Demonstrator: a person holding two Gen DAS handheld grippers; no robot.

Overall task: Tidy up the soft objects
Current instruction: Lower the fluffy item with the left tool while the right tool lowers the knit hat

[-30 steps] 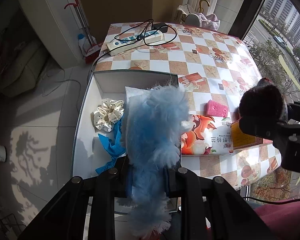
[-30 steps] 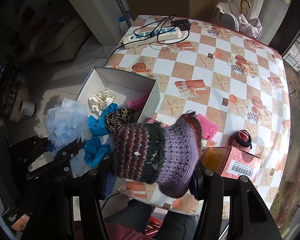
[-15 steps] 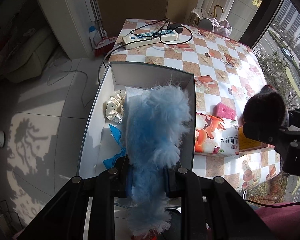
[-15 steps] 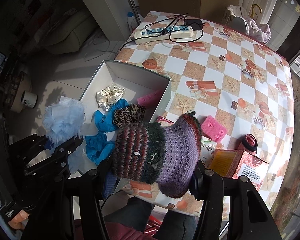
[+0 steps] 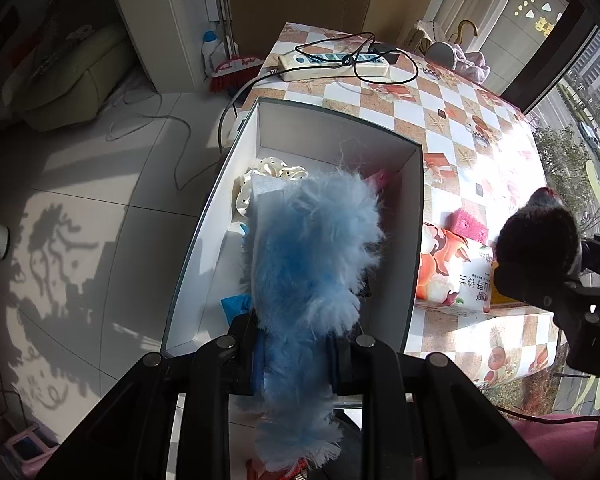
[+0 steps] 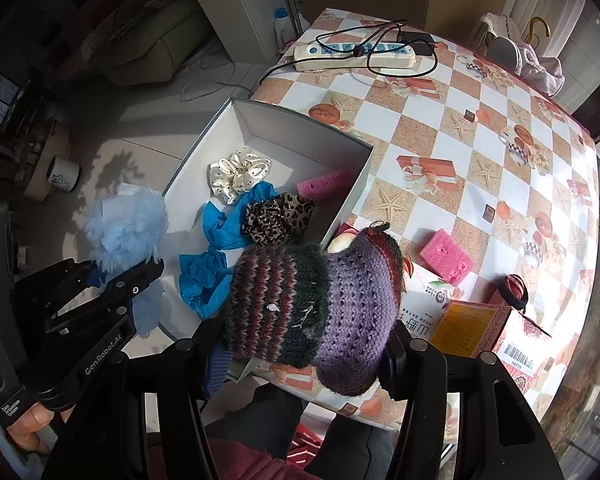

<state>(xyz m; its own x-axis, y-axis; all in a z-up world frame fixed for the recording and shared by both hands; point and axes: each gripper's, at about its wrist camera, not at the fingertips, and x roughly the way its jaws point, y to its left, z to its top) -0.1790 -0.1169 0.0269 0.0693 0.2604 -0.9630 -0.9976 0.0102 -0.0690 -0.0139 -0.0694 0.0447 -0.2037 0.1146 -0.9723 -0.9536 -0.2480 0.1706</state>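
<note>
1. The left gripper (image 5: 296,354) is clamped narrowly on a fluffy light-blue piece (image 5: 312,256), which is held above the near part of the white box (image 5: 414,240); in the right wrist view the same gripper (image 6: 120,276) is seen at the box's near left corner.
2. The right gripper (image 6: 304,354) is closed at mid width on a striped knitted hat (image 6: 312,300), which is held over the near table edge, just beside the box's right wall.
3. Inside the box (image 6: 300,128) a cream dotted scrunchie (image 6: 238,174), a crumpled blue cloth (image 6: 220,240), a leopard-print scrunchie (image 6: 278,218) and a pink sponge (image 6: 326,186) are seen; the pink sponge lies against the right wall.
4. On the checked tablecloth (image 6: 480,128), to the right of the box, a second pink sponge (image 6: 446,256) lies beside a printed tissue pack (image 5: 452,272).
5. Near that, an orange carton (image 6: 496,332) and a red-and-black hair band (image 6: 514,288) are placed.
6. At the far table edge a white power strip (image 6: 354,56) with a black cable is seen.
7. A hand (image 6: 30,428) is seen on the left gripper's handle.
</note>
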